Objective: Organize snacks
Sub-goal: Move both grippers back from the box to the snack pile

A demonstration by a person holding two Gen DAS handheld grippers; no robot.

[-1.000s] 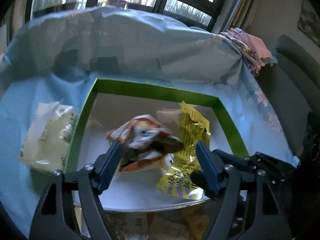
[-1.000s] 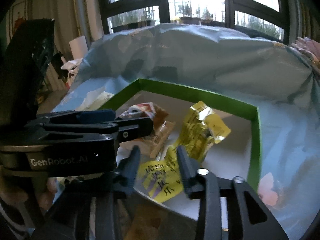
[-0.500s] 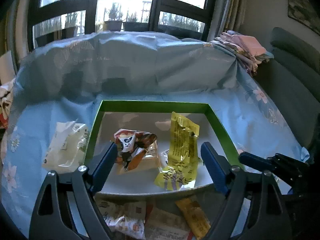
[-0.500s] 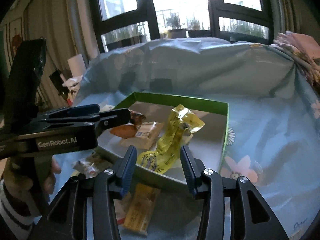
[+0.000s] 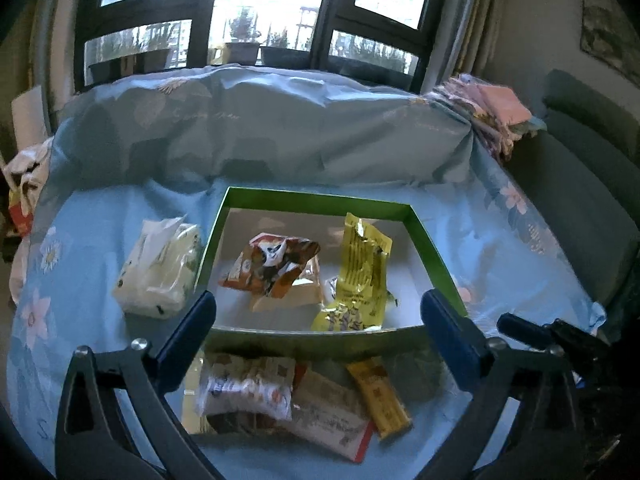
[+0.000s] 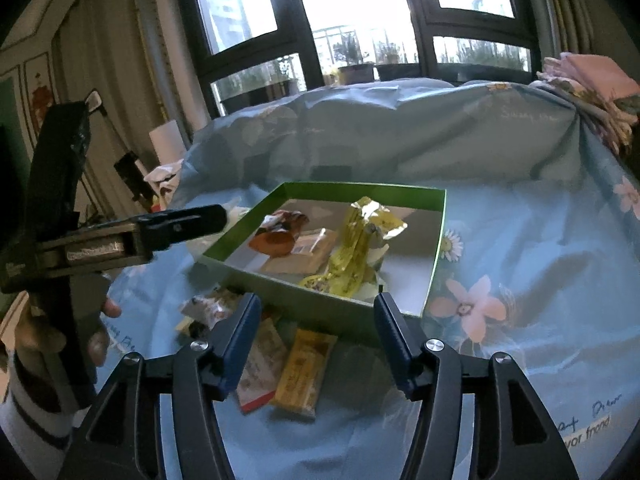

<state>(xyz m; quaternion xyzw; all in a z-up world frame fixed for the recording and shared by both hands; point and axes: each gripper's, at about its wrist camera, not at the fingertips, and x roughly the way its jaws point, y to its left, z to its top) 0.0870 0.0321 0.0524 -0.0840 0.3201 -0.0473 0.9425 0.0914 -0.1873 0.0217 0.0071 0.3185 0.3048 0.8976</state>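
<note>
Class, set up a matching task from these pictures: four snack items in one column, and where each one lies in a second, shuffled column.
Things:
1. crinkled yellow foil packet
2. orange-brown snack bag
3. pale white-green pouch
4. narrow yellow bar

Places:
A. on the blue cloth, left of the green box
B. in the box, right part
C. on the cloth, before the box's near wall
D. in the box, left part

Pairs: 1-B, 2-D, 3-A, 4-C

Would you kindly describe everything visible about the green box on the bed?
The green box is a shallow, open, square tray, apparently cardboard, with green walls and a pale floor. It rests flat on the blue floral sheet. Inside lie a crumpled orange snack packet over a tan packet, and a long yellow wrapper leaning towards the near wall. A white packet lies just outside its left wall; more snacks lie before its near wall. Neither gripper touches it.
</note>
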